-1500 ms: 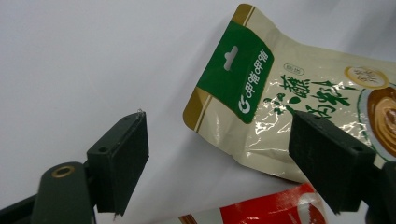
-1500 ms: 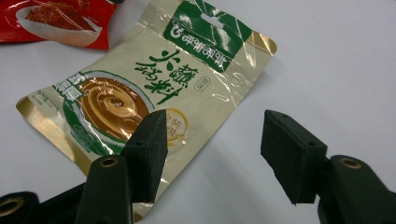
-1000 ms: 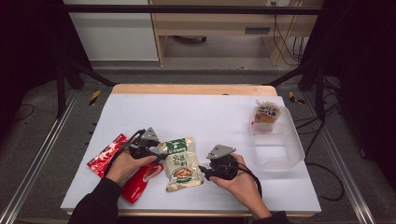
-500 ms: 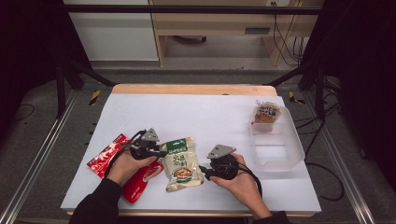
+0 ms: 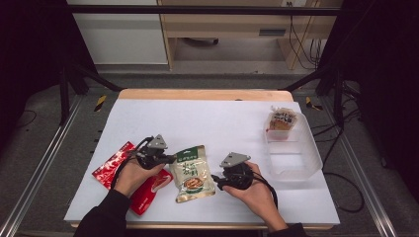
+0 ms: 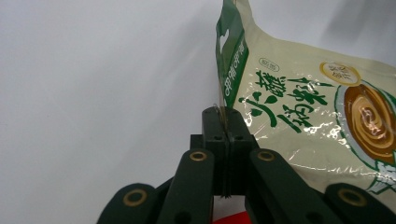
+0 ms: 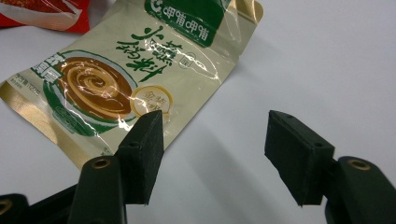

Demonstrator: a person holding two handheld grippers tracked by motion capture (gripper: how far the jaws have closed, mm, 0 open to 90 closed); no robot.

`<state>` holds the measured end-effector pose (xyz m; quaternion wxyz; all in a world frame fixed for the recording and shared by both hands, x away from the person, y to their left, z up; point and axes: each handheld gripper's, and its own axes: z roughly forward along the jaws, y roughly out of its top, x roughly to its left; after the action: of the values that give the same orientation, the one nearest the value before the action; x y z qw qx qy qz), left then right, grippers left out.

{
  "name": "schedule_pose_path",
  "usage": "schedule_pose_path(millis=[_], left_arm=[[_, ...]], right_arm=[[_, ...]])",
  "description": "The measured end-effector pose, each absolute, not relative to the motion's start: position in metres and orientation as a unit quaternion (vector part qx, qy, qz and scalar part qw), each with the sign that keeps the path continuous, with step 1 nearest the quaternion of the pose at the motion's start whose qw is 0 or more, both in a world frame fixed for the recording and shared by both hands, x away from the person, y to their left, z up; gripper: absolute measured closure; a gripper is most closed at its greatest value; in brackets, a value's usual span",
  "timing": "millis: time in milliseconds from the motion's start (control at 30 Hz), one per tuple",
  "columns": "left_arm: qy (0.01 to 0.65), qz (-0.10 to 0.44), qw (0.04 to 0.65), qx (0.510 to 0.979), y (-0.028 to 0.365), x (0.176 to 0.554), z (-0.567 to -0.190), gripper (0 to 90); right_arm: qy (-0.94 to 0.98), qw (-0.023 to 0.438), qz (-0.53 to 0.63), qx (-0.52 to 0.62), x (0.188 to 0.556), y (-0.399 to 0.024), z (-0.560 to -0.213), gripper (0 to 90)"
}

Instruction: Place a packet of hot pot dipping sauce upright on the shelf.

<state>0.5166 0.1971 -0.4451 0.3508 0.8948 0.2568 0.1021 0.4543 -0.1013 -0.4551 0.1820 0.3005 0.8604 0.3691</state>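
A beige and green food pouch [image 5: 193, 174] lies flat on the white table between my two hands. My left gripper [image 5: 170, 159] has just been closing and is now shut on the pouch's left edge near its green top. In the left gripper view the thin edge of the pouch [image 6: 299, 98] is pinched between the pads of that gripper [image 6: 223, 116]. My right gripper [image 5: 217, 182] rests just right of the pouch, open, jaws pointing at it. In the right gripper view the gripper [image 7: 217, 123] has only bare table between its pads, with the pouch [image 7: 140, 70] just beyond the left pad.
A red packet [image 5: 114, 163] lies left of my left hand, and another red packet [image 5: 150, 190] lies under it. A clear plastic bin [image 5: 294, 158] stands at the right, with a snack pack [image 5: 281, 120] at its far end. The table's front edge runs just below both hands.
The left gripper's jaws have come together onto the pouch's left edge. The right hand and its gripper have stayed in place.
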Motion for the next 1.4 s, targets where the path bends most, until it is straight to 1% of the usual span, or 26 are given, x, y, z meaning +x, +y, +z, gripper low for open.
schedule_pose_path(millis=[367, 500, 700, 867, 1000, 1167, 1400], left_arm=[[0.235, 0.117, 0.373, 0.89, 0.198, 0.504, -0.412, 90.0], [0.221, 0.118, 0.38, 0.89, 0.197, 0.497, -0.399, 90.0], [0.187, 0.124, 0.389, 0.894, 0.192, 0.482, -0.373, 90.0], [0.169, 0.115, 0.407, 0.89, 0.188, 0.469, -0.355, 90.0], [0.153, 0.102, 0.423, 0.887, 0.187, 0.462, -0.345, 90.0], [0.14, 0.109, 0.412, 0.894, 0.185, 0.454, -0.335, 90.0], [0.134, 0.121, 0.385, 0.905, 0.181, 0.456, -0.326, 90.0]], right_arm=[[0.86, 0.18, 0.366, 0.307, 0.456, -0.104, -0.456, 34.1], [0.864, 0.171, 0.359, 0.309, 0.457, -0.104, -0.454, 27.9], [0.875, 0.163, 0.351, 0.291, 0.456, -0.103, -0.445, 23.1], [0.88, 0.156, 0.345, 0.287, 0.453, -0.11, -0.435, 21.1], [0.885, 0.152, 0.334, 0.285, 0.451, -0.117, -0.433, 20.2], [0.887, 0.154, 0.336, 0.278, 0.449, -0.124, -0.426, 20.0], [0.896, 0.152, 0.335, 0.248, 0.447, -0.121, -0.41, 19.5]])
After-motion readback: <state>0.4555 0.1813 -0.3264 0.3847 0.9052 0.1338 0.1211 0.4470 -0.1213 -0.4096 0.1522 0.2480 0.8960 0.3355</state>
